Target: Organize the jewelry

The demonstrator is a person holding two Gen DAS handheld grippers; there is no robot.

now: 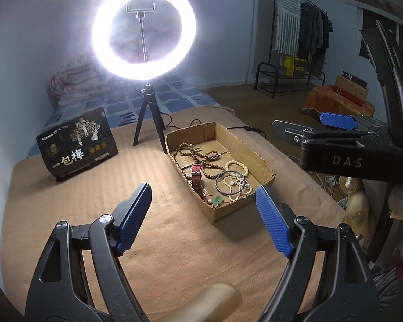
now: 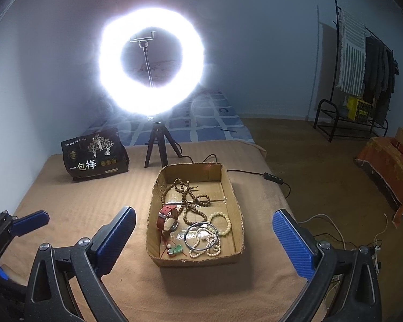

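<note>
A shallow cardboard box (image 1: pixel 258 158) (image 2: pixel 235 196) sits on a tan blanket. In it lie brown bead strands (image 1: pixel 198 158) (image 2: pixel 188 196), a red-strapped watch (image 1: pixel 196 178) (image 2: pixel 169 217), a dark metal bangle (image 1: pixel 229 183) (image 2: pixel 201 236), cream bead bracelets (image 1: pixel 237 166) (image 2: pixel 223 222), a pearl strand (image 2: pixel 207 252) and a green pendant on red cord (image 1: pixel 217 201) (image 2: pixel 174 251). My left gripper (image 1: pixel 204 220) is open and empty, short of the box's near end. My right gripper (image 2: pixel 204 241) is open and empty, its fingers either side of the box's near end, above it.
A lit ring light on a small tripod (image 1: pixel 145 123) (image 2: pixel 158 145) stands behind the box. A black snack bag (image 1: pixel 78 145) (image 2: pixel 94 155) stands at the back left. Cables (image 2: pixel 255 174) run off the blanket's right edge. The right gripper (image 1: pixel 335 123) shows in the left view.
</note>
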